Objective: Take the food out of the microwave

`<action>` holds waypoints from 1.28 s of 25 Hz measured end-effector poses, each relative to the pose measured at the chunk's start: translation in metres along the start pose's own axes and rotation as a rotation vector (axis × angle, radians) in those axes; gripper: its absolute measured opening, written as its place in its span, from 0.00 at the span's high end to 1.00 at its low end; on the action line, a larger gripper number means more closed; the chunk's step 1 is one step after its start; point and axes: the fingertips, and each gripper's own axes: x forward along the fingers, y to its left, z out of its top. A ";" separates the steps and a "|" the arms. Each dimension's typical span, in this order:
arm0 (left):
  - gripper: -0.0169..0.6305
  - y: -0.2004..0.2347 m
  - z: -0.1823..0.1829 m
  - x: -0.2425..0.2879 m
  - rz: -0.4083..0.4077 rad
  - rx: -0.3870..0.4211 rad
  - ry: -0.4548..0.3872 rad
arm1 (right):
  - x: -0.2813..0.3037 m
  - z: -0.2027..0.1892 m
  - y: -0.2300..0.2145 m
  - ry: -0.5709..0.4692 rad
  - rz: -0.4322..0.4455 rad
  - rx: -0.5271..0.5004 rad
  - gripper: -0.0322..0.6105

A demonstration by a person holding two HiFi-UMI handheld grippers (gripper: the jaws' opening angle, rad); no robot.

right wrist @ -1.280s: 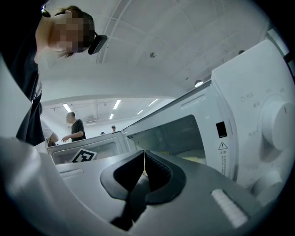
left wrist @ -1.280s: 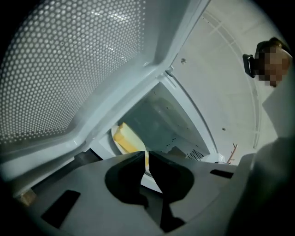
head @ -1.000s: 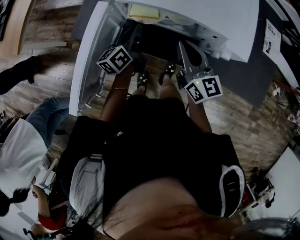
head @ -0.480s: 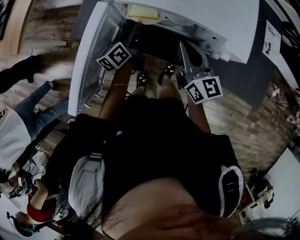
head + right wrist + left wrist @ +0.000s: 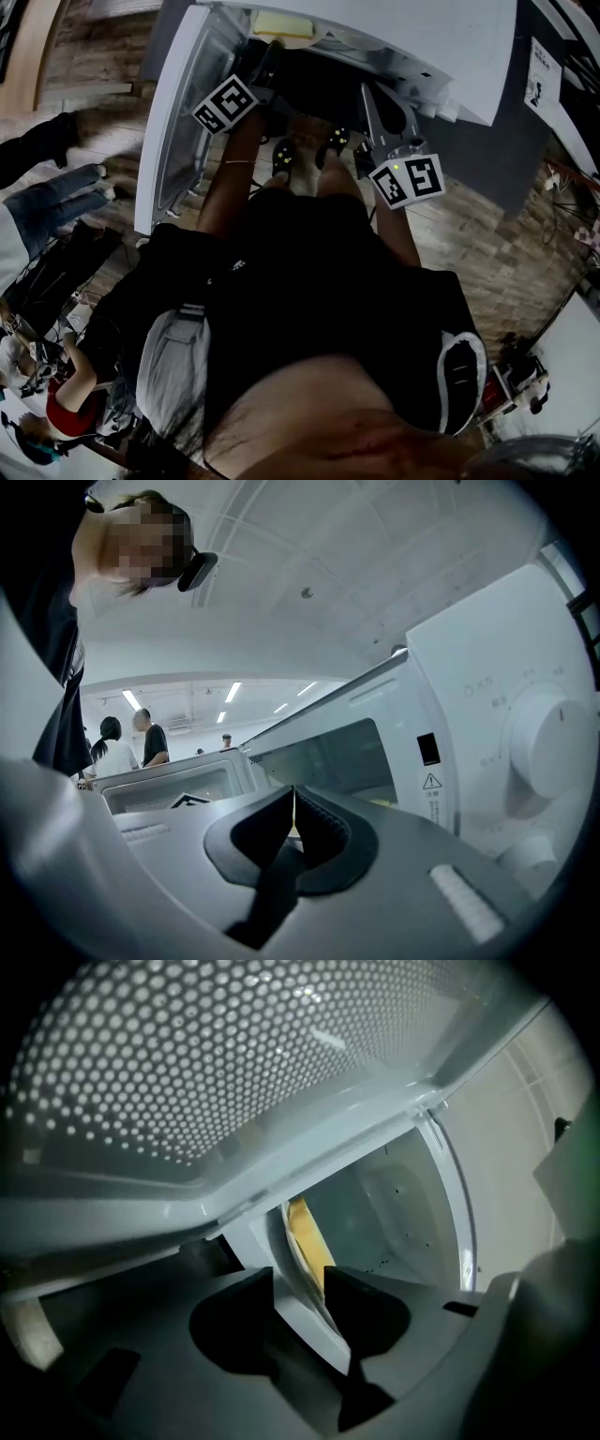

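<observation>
In the head view the left gripper's [image 5: 298, 1285] tips are hidden in the dark mouth of the microwave [image 5: 450, 47]; I see only its cube. Its own view gives me the food [image 5: 306, 1235] as a yellow sliver behind a plate [image 5: 312, 1327], and I can't tell what it is. The panel print [image 5: 429, 803] is too small to read.

Head camera steeply down, both gripper cameras close up, all sharing the open microwave [image 5: 422, 37].

Wood-plank floor [image 5: 469, 253] noted. A pair of dark shoes [image 5: 283, 157] stands directly on it, side by side. What bears the microwave [image 5: 450, 47] cannot be determined.
</observation>
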 end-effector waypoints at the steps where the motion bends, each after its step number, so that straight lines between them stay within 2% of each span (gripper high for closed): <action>1: 0.73 0.001 -0.001 0.001 -0.002 -0.009 0.003 | -0.001 -0.001 -0.001 0.002 -0.005 -0.003 0.95; 10: 0.73 -0.002 -0.002 0.015 -0.004 -0.068 0.011 | -0.005 0.003 -0.007 0.004 -0.032 0.004 0.95; 21: 0.74 0.000 0.001 0.015 -0.010 -0.157 -0.026 | -0.010 0.006 -0.008 -0.003 -0.050 0.000 0.95; 23: 0.76 -0.003 0.003 0.014 -0.023 -0.152 -0.032 | -0.011 0.005 -0.008 0.000 -0.051 0.002 0.95; 25: 0.91 -0.008 0.007 0.013 -0.040 -0.155 -0.050 | -0.011 0.004 -0.007 0.002 -0.051 0.005 0.95; 32: 0.94 -0.008 0.009 0.009 -0.057 -0.241 -0.085 | -0.011 0.002 -0.006 0.005 -0.048 0.008 0.95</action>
